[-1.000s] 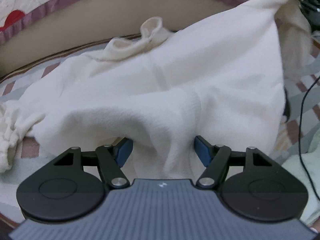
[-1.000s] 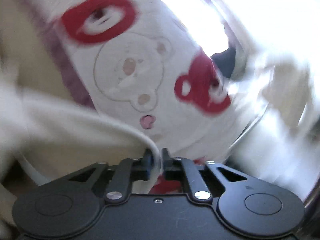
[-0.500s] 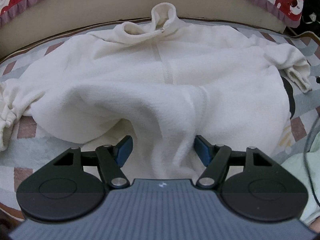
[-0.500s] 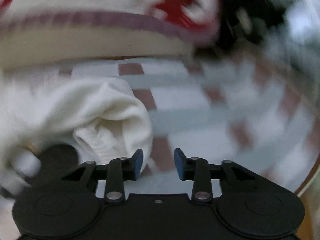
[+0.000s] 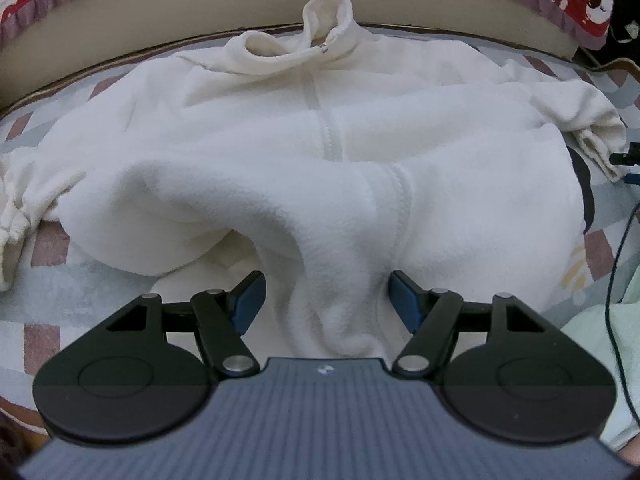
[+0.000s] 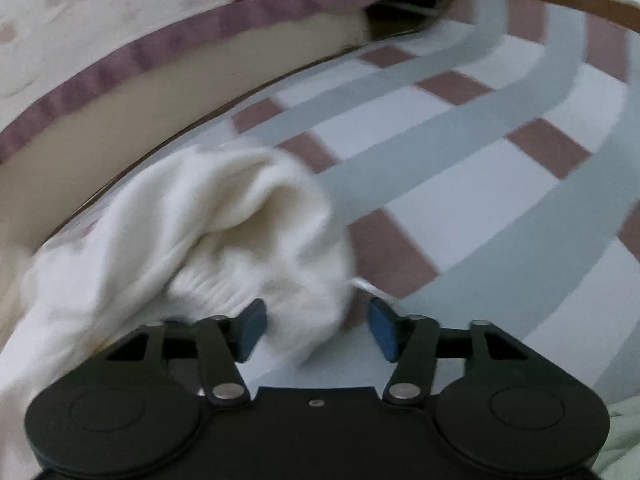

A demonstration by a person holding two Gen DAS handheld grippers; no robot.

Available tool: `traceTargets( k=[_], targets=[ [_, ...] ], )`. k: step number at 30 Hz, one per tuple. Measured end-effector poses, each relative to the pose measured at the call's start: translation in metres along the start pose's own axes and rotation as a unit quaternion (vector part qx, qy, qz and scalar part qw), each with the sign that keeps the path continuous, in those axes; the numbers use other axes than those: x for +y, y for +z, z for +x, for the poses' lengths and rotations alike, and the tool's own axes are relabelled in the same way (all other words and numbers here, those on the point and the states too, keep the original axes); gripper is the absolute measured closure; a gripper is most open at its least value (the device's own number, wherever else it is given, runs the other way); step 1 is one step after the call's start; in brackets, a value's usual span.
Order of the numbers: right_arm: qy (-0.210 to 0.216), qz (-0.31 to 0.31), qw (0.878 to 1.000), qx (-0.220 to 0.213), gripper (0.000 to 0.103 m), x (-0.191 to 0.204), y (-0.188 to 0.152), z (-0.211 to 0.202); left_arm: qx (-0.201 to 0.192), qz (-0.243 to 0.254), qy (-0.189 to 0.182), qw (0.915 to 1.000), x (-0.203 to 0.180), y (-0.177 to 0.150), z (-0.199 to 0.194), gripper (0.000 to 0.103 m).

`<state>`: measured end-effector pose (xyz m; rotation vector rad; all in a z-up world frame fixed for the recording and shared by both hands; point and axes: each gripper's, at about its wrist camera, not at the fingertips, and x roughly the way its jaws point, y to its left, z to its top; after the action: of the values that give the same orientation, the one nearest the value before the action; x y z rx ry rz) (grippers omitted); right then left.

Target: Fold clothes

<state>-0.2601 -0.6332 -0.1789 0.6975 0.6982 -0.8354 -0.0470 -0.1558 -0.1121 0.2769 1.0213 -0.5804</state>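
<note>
Fleece fills the left wrist view: a cream zip-front jacket (image 5: 320,152) lies spread front-up on a checked bedspread (image 5: 80,292) of grey, white and brown squares, its stand-up collar (image 5: 320,28) at the far end against a beige bed edge (image 5: 160,12), with a bear-print quilt (image 5: 588,4) beyond that. One sleeve of the jacket trails off to the left edge, its gathered cuff (image 5: 12,216) on the bedspread; the other sleeve is bunched at the jacket's right side. The left gripper (image 5: 326,300) straddles a raised ridge of the jacket's near hem, its blue pads (image 5: 248,300) set wide to either side of the fold; whether they press the cloth cannot be told. A dark cable (image 5: 616,264) runs down the right of the jacket, and pale green cloth (image 5: 600,340) lies in the near right corner. In the right wrist view, somewhat blurred, the right gripper (image 6: 318,328) sits low over the bedspread (image 6: 460,168) at the jacket's bunched sleeve (image 6: 208,232), whose ribbed cuff (image 6: 216,284) lies just ahead of the left pad. Its jaws have just been opening and stand wide apart, a lobe of sleeve lying loose between them, gripped by neither pad. The bed edge (image 6: 120,128) and quilt (image 6: 100,12) curve past behind the sleeve.
</note>
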Motion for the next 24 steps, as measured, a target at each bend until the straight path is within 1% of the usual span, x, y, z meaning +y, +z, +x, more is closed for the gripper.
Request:
traceTargets(
  k=[1, 2, 4, 5, 6, 7, 8, 9, 10, 11, 12, 13, 14, 16, 17, 18, 19, 20, 21, 23, 24],
  targets=[
    [-0.025, 0.004, 1.0, -0.016, 0.035, 0.001, -0.001, -0.002, 0.002, -0.001, 0.0, 1.0, 0.0, 0.0, 0.0, 0.035],
    [-0.036, -0.001, 0.999, -0.025, 0.034, 0.001, -0.001, 0.0, 0.003, 0.0, 0.001, 1.0, 0.0, 0.0, 0.0, 0.035],
    [-0.03, -0.023, 0.999, -0.021, 0.032, 0.004, 0.0, 0.008, 0.005, 0.001, 0.003, 1.0, 0.0, 0.001, -0.001, 0.035],
    [-0.029, -0.039, 0.998, -0.032, 0.035, 0.006, -0.002, 0.008, 0.007, -0.001, 0.005, 1.0, -0.001, 0.003, 0.0, 0.035],
    [-0.023, -0.067, 0.997, -0.035, 0.044, 0.01, -0.002, 0.01, 0.008, -0.005, 0.008, 0.9999, -0.003, 0.006, 0.002, 0.035],
    [-0.016, -0.095, 0.995, -0.038, 0.09, 0.014, -0.002, 0.012, 0.01, -0.008, 0.012, 0.9999, -0.005, 0.009, 0.004, 0.035],
    [-0.016, -0.129, 0.991, -0.043, 0.095, 0.019, 0.0, 0.011, 0.011, -0.01, 0.019, 0.9997, -0.008, 0.013, 0.006, 0.035],
    [-0.038, -0.167, 0.983, -0.067, 0.096, 0.025, 0.004, 0.004, 0.012, -0.011, 0.026, 0.9995, -0.012, 0.017, 0.008, 0.035],
    [-0.078, -0.223, 0.964, -0.121, 0.096, 0.032, 0.009, -0.009, 0.013, -0.009, 0.033, 0.9993, -0.016, 0.02, 0.009, 0.035],
    [-0.128, -0.284, 0.933, -0.177, 0.096, 0.037, 0.012, -0.019, 0.014, -0.005, 0.041, 0.999, -0.02, 0.023, 0.01, 0.035],
    [-0.179, -0.343, 0.893, -0.232, 0.096, 0.042, 0.015, -0.029, 0.017, 0.003, 0.046, 0.9988, -0.024, 0.025, 0.01, 0.035],
    [-0.221, -0.384, 0.855, -0.27, 0.095, 0.041, 0.02, -0.034, 0.019, 0.01, 0.051, 0.9985, -0.028, 0.027, 0.01, 0.035],
    [-0.225, -0.39, 0.853, -0.263, 0.095, 0.035, 0.026, -0.033, 0.021, 0.018, 0.057, 0.998, -0.032, 0.029, 0.01, 0.035],
    [-0.228, -0.399, 0.855, -0.242, 0.093, 0.021, 0.039, -0.029, 0.027, 0.033, 0.07, 0.9966, -0.037, 0.028, 0.01, 0.035],
    [-0.229, -0.388, 0.868, -0.212, 0.09, 0.012, 0.038, -0.022, 0.03, 0.038, 0.076, 0.9959, -0.039, 0.028, 0.011, 0.035],
    [-0.229, -0.375, 0.88, -0.179, 0.083, 0.004, 0.037, -0.015, 0.034, 0.039, 0.08, 0.9954, -0.041, 0.028, 0.011, 0.035],
    [-0.237, -0.365, 0.89, -0.139, 0.076, -0.005, 0.033, -0.006, 0.039, 0.04, 0.083, 0.995, -0.041, 0.028, 0.011, 0.035],
    [-0.237, -0.358, 0.897, -0.109, 0.068, -0.009, 0.028, 0.001, 0.042, 0.04, 0.084, 0.9948, -0.041, 0.028, 0.01, 0.035],
    [-0.237, -0.35, 0.903, -0.08, 0.068, -0.013, 0.024, 0.007, 0.044, 0.039, 0.085, 0.9947, -0.041, 0.028, 0.008, 0.035],
    [-0.198, -0.321, 0.924, -0.058, 0.058, -0.012, 0.022, 0.011, 0.046, 0.04, 0.089, 0.9942, -0.042, 0.031, 0.002, 0.035],
    [-0.173, -0.314, 0.931, -0.063, 0.055, -0.008, 0.023, 0.008, 0.044, 0.042, 0.092, 0.9939, -0.042, 0.032, -0.003, 0.035]
  ],
)
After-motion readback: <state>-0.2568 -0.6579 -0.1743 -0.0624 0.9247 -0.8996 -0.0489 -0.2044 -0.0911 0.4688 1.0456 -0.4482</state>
